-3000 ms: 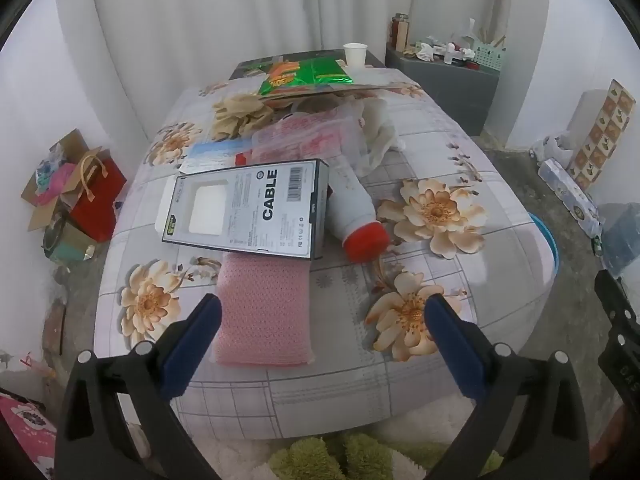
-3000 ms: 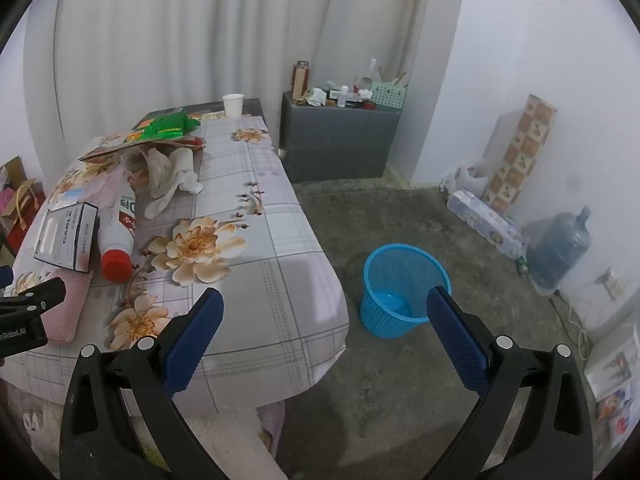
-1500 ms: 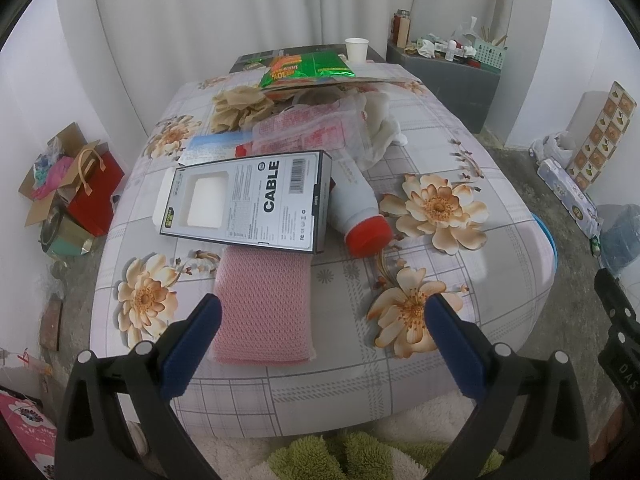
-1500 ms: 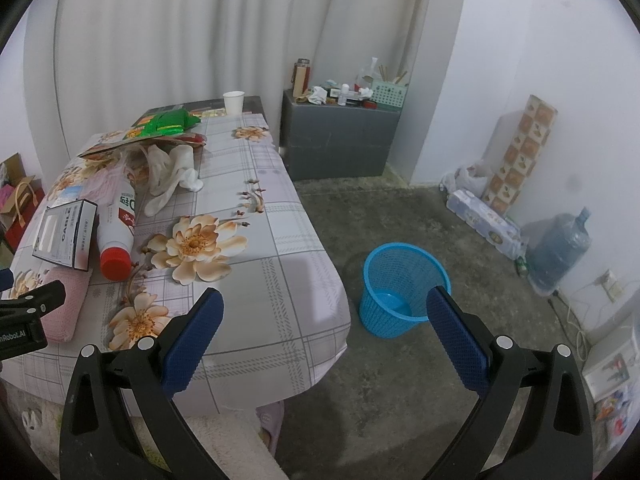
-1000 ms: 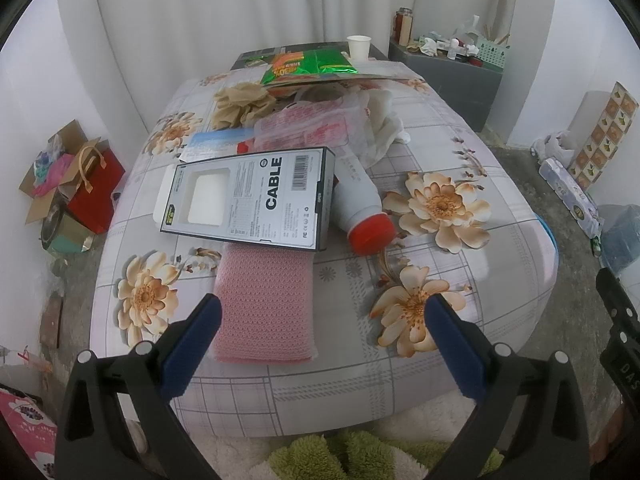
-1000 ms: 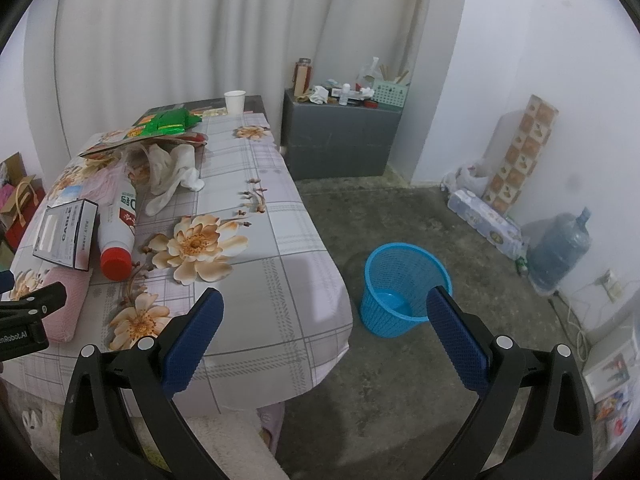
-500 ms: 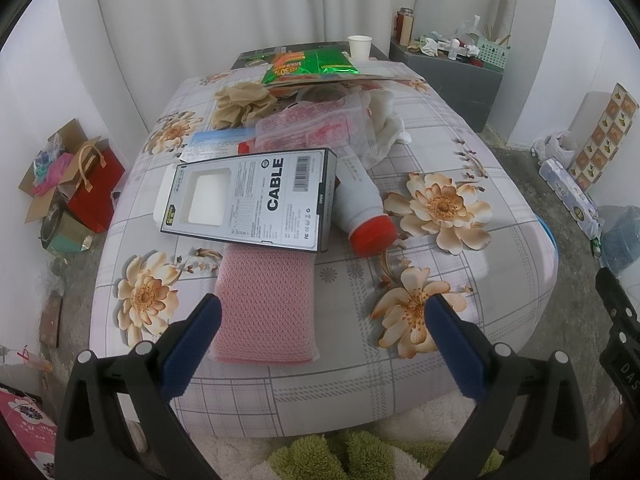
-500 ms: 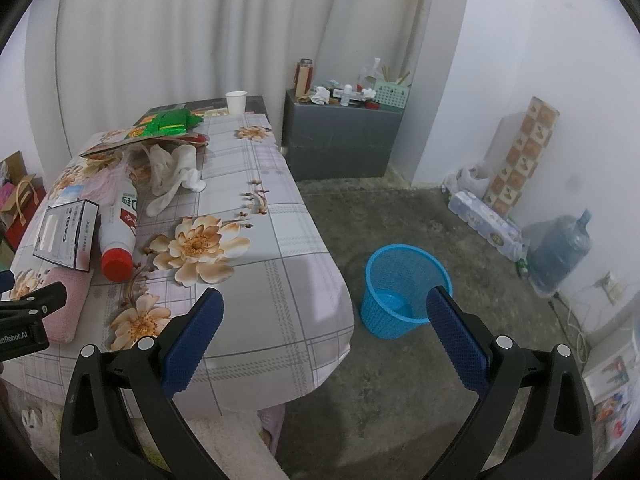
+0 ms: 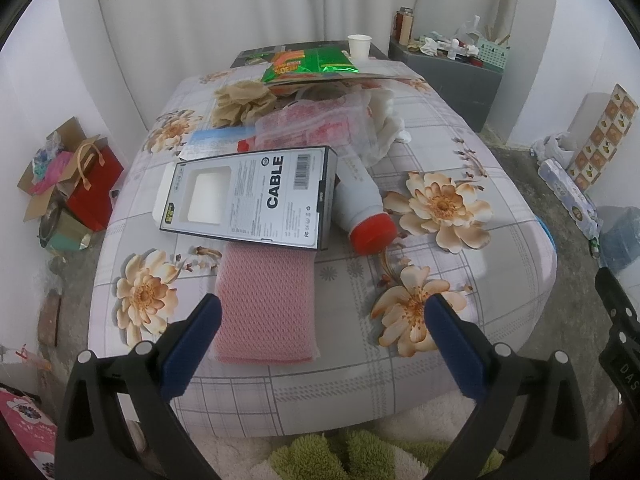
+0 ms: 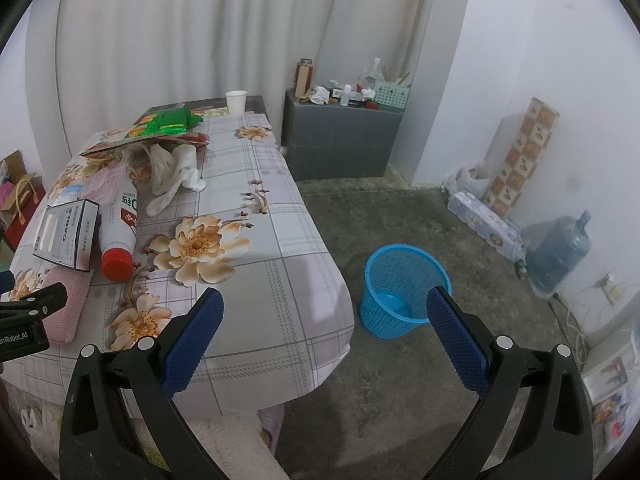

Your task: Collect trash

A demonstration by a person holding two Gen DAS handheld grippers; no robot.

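Observation:
A black "CABLE" box [image 9: 256, 196] lies on the floral tablecloth [image 9: 500, 256], partly over a pink knitted cloth [image 9: 266, 308]. A white bottle with a red cap [image 9: 362, 210] lies beside the box. Further back lie a pink plastic bag [image 9: 312, 128], white gloves [image 9: 384, 120] and a green snack bag [image 9: 316, 62]. My left gripper [image 9: 320, 320] is open and empty over the near table edge. My right gripper [image 10: 324, 316] is open and empty, off the table's right corner. A blue mesh bin [image 10: 404, 290] stands on the floor; the box [image 10: 66, 234] and bottle [image 10: 120, 232] show at left.
A paper cup [image 9: 358, 46] stands at the table's far end. A grey cabinet [image 10: 340, 136] with clutter is behind. A water jug [image 10: 560, 252] and packages stand by the right wall. Bags and boxes [image 9: 68, 184] sit on the floor at left.
Both views have drifted only slightly; the table objects have not moved and both grippers stay open.

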